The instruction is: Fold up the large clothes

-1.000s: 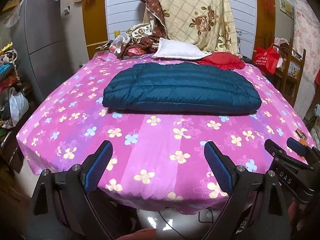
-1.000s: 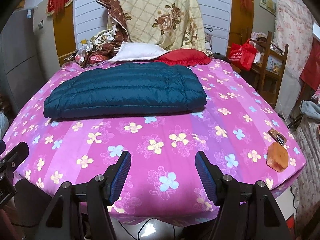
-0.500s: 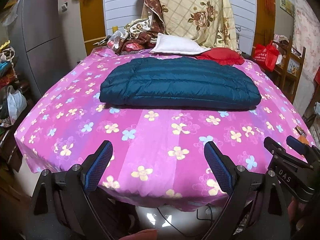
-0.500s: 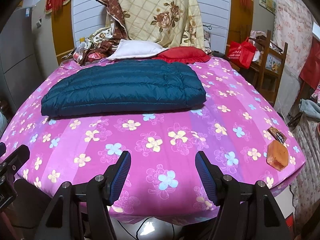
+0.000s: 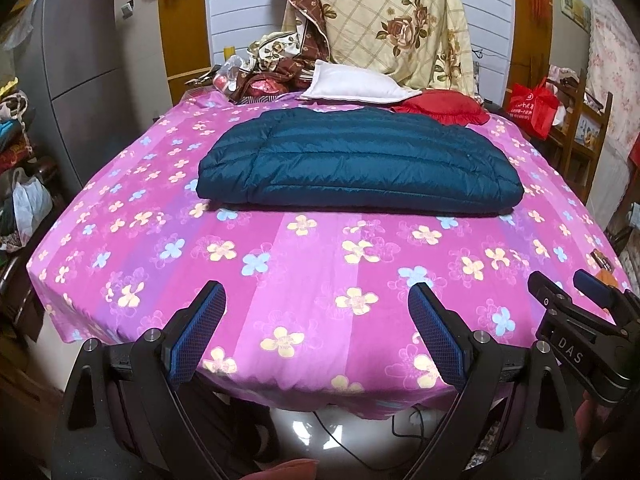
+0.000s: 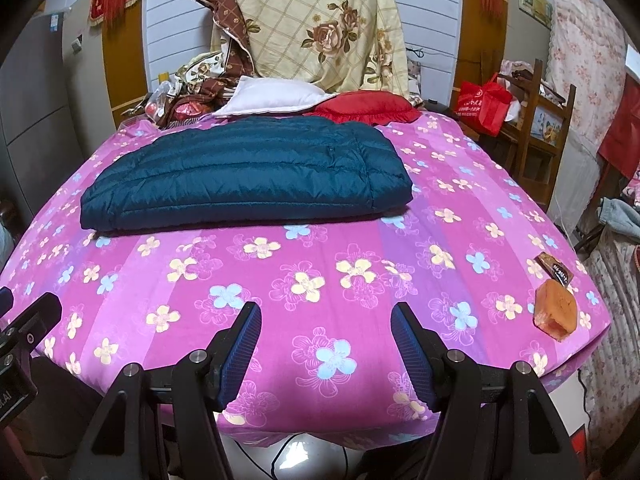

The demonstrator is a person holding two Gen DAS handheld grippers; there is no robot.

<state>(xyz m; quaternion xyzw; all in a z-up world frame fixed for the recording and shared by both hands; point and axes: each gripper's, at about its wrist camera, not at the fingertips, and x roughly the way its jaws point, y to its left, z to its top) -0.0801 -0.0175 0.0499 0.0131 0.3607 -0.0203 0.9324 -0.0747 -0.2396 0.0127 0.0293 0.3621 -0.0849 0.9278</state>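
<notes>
With the jaws of the left gripper (image 5: 316,336) and right gripper (image 6: 326,350) held apart and empty at the bed's (image 5: 320,276) near edge, the folded down jacket (image 5: 360,164) — lying toward the far edge — is probably best gripped at both near corners together.

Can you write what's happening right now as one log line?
left gripper: open, empty | right gripper: open, empty | blue jacket: folded on bed

Bright, even indoor light, sharp focus, strong fisheye bending with dark vignetted corners, glare on the floor (image 5: 308,432).
</notes>
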